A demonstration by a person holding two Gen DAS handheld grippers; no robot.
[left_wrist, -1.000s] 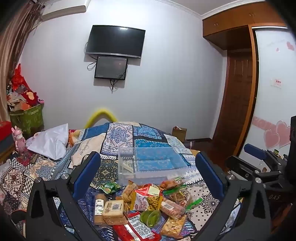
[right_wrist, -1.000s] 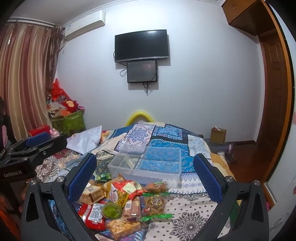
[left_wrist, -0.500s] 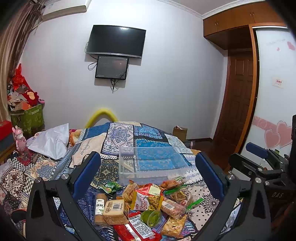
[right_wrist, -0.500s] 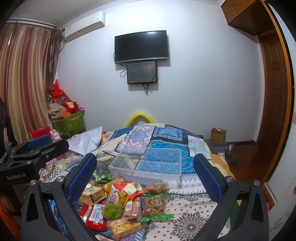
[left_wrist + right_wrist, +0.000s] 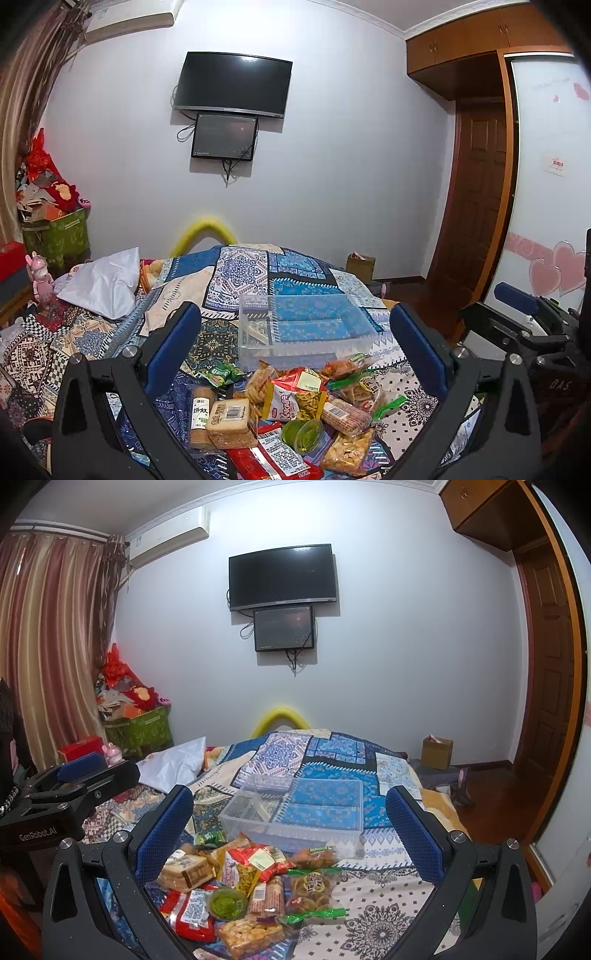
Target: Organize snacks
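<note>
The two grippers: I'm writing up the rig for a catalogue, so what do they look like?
Both match: a black frame with triangular cut-outs and silver screws, carrying two blue, textured finger pads. The left gripper shows this in its own view, and its body reads "GenRobot.AI" in white in the right wrist view. The right gripper looks the same; its body in the left wrist view bears faint lettering I can't read. No sleeves or cables show.
</note>
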